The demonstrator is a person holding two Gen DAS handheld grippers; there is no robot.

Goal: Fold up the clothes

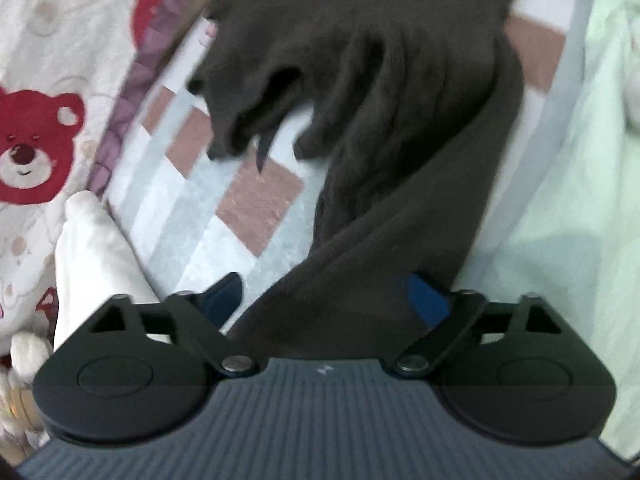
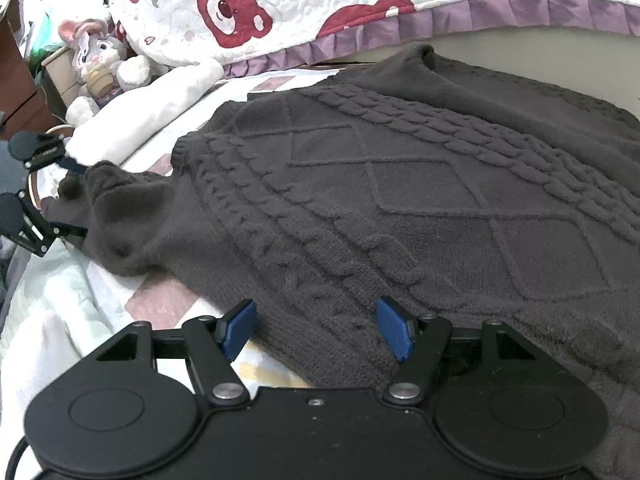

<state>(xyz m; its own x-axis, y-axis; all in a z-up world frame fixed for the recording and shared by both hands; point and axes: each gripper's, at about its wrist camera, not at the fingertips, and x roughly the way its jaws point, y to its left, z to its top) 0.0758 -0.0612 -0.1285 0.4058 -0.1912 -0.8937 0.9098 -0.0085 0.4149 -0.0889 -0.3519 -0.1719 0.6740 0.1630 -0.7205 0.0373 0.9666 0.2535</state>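
Observation:
A dark brown cable-knit sweater [image 2: 400,200] lies spread on a checked bedsheet [image 2: 156,300]. In the right wrist view my right gripper [image 2: 318,326] is open, its blue pads just above the sweater's near hem. My left gripper [image 2: 76,200] shows at the far left, at the end of a sleeve [image 2: 120,216]. In the left wrist view my left gripper [image 1: 324,300] has its jaws wide apart, with the sleeve cloth [image 1: 360,280] lying between the blue pads and running to the bunched sweater [image 1: 360,60]. The view is blurred.
A white quilt with red bears and a purple frill [image 2: 320,8] lies behind the sweater. A stuffed rabbit [image 2: 96,60] and a white pillow [image 2: 140,120] sit at the left. Pale green bedding [image 1: 580,160] lies right of the sleeve.

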